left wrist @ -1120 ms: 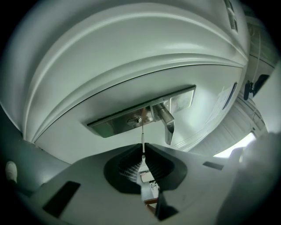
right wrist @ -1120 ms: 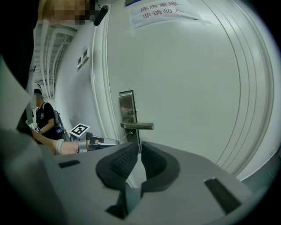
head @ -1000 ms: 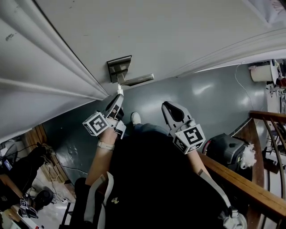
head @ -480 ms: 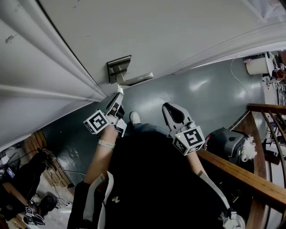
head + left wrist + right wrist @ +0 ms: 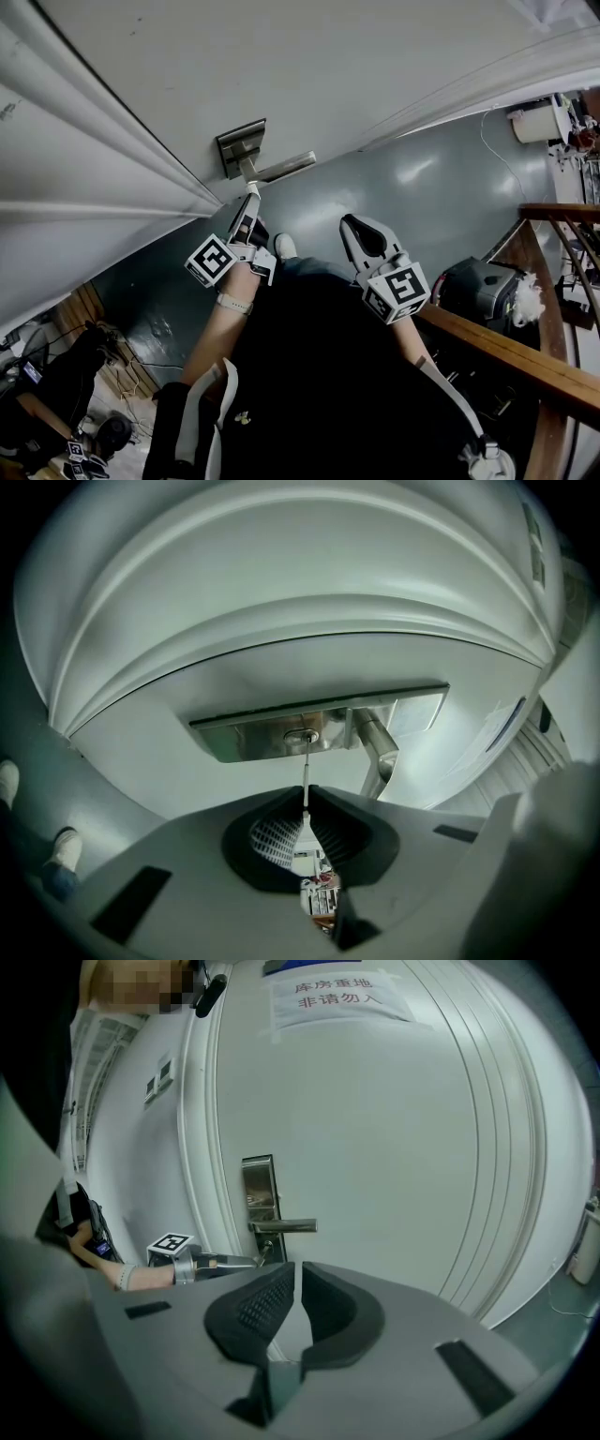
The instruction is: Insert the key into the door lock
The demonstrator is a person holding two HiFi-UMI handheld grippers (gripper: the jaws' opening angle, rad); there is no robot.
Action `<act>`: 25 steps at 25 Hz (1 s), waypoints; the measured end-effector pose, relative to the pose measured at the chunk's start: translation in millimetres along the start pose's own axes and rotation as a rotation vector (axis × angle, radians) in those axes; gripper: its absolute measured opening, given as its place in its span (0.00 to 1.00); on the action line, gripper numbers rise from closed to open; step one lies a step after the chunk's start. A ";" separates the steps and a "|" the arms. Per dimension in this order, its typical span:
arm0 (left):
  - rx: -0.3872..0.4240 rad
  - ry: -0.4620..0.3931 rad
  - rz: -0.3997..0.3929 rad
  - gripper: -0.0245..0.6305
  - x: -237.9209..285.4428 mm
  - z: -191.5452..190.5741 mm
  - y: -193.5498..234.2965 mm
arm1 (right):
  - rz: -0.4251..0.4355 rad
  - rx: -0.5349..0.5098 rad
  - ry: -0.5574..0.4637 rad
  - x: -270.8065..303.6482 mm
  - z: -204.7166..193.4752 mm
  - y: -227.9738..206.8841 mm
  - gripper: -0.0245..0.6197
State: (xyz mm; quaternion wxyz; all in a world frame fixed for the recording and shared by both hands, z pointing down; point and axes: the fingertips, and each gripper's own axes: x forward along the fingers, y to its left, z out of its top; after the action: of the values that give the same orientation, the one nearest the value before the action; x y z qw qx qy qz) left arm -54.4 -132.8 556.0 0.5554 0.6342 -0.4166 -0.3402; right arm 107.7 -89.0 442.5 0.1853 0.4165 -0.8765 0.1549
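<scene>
A thin silver key runs from my left gripper up to the keyhole in the steel lock plate; its tip sits at or in the cylinder. The left gripper is shut on the key's head. In the head view the left gripper reaches up under the lock plate and lever handle. My right gripper hangs back from the door, jaws together, nothing between them. The right gripper view shows the lock plate, the handle and the left gripper at the keyhole.
The white panelled door fills the upper head view. A wooden railing runs at the right, with a dark bag below it. A paper notice hangs high on the door. Grey floor lies underfoot.
The left gripper has shifted slightly right and up toward the lock plate, bringing the key to the keyhole. The right gripper has stayed put.
</scene>
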 end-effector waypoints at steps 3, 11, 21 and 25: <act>-0.017 -0.021 0.001 0.08 1.8 0.0 -1.4 | -0.003 -0.016 0.004 0.4 -2.4 -2.5 0.08; -0.006 -0.013 0.022 0.08 5.0 -0.4 -4.2 | -0.027 0.006 -0.018 1.1 3.6 -7.6 0.08; 0.005 0.025 0.046 0.08 1.4 1.9 -1.4 | -0.022 0.007 -0.018 2.9 1.1 -6.7 0.08; 0.003 0.033 0.044 0.08 0.8 3.0 -2.0 | -0.028 0.023 -0.024 2.2 3.5 -4.0 0.08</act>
State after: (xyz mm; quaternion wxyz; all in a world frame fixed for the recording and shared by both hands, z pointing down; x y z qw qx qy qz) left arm -56.4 -134.7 553.5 0.5687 0.6313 -0.4215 -0.3169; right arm 108.9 -94.4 440.9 0.1719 0.4329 -0.8708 0.1573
